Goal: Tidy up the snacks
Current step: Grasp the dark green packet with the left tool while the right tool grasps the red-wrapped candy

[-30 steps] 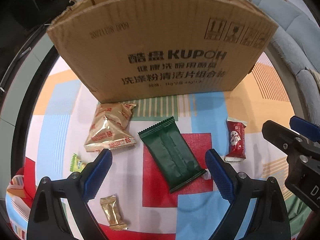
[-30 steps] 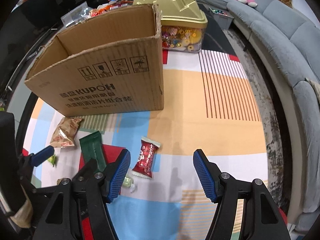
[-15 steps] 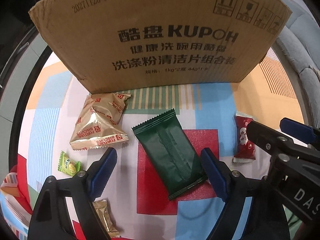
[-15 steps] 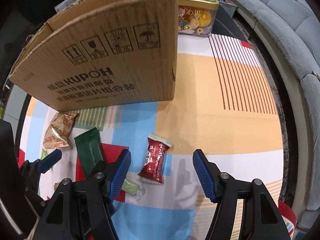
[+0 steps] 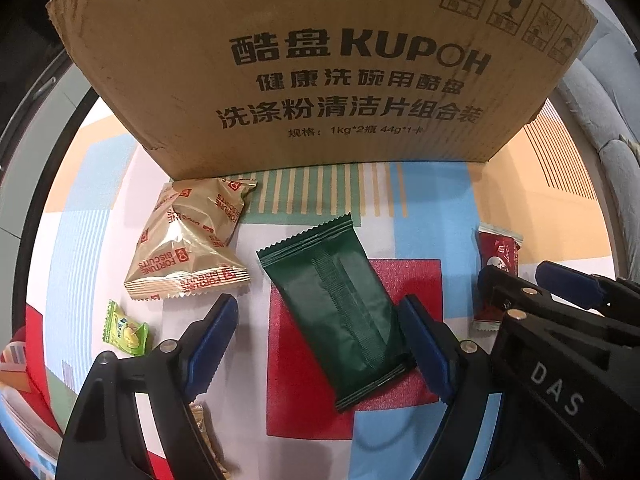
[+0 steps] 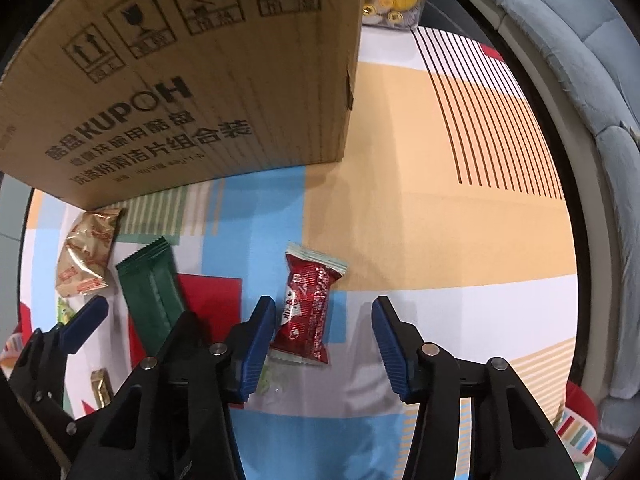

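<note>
A dark green snack pack (image 5: 336,312) lies slanted on the patterned cloth, between the fingers of my left gripper (image 5: 316,336). Its jaws are closing; the right pad is at the pack's edge and the left pad stands clear. A red wrapped candy (image 6: 306,308) lies between the fingers of my right gripper (image 6: 324,328), close against the left pad. Those jaws are closing too, and the right pad is apart from the candy. The open cardboard box (image 5: 320,60) stands just behind both snacks.
A gold biscuit pack (image 5: 188,240) lies left of the green pack, a small yellow-green candy (image 5: 124,330) below it. A small gold candy (image 6: 100,386) and a pale green one (image 6: 272,380) lie near my fingers. A sweets tin (image 6: 396,4) and grey sofa (image 6: 580,40) are beyond.
Both grippers have sunk toward the table and the box fills more of each view. The left jaws narrowed around the green pack, the right jaws around the red candy.
</note>
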`<state>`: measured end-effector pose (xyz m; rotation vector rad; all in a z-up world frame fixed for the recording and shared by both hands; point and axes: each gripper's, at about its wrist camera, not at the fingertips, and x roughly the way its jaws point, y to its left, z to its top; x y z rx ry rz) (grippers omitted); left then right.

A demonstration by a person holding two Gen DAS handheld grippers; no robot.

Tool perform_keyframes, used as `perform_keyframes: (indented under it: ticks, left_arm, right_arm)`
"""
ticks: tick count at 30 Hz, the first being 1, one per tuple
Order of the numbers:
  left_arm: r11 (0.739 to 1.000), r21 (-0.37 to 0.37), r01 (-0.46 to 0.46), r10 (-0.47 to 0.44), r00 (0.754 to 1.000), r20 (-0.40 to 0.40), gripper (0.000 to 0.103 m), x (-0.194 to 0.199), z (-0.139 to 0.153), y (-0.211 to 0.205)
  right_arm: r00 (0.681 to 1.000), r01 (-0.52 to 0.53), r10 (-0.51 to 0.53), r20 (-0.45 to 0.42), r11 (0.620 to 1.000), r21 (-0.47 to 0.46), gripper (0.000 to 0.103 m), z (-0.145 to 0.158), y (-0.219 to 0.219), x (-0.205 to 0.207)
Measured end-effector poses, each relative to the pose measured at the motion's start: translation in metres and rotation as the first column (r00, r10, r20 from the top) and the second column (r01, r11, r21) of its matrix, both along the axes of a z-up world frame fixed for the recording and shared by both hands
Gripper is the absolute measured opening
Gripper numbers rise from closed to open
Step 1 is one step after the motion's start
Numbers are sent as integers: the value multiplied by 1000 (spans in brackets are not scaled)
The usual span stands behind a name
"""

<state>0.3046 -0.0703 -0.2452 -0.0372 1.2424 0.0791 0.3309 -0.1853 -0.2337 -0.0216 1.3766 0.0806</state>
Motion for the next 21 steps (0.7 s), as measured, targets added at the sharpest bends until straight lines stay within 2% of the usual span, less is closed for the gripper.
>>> perform_keyframes:
  ticks: [8, 9, 11, 15, 21]
  left_arm:
    - [1000, -14, 7, -7, 1000, -1, 76, -1, -21, 1]
    - [1000, -14, 7, -7, 1000, 1, 75, -2, -20, 0]
    - [1000, -15, 15, -15, 1000, 7, 70, -4, -19, -1]
    - [999, -15, 35, -35, 999, 17, 53, -5, -18, -4]
    - [999, -15, 48, -48, 999, 21, 47, -7, -9, -6]
  right_arm:
    - [1000, 4, -4, -7, 1000, -8, 40, -11, 0, 6]
    - [1000, 1, -1, -3, 1000, -9, 37, -11, 1, 6]
    - [1000, -3, 3, 2, 1000, -9, 24, -10, 4, 6]
    - [1000, 1, -1, 4, 1000, -2, 23, -11, 6, 7]
    - [1000, 15, -15, 14, 1000, 7, 22, -4, 0, -1]
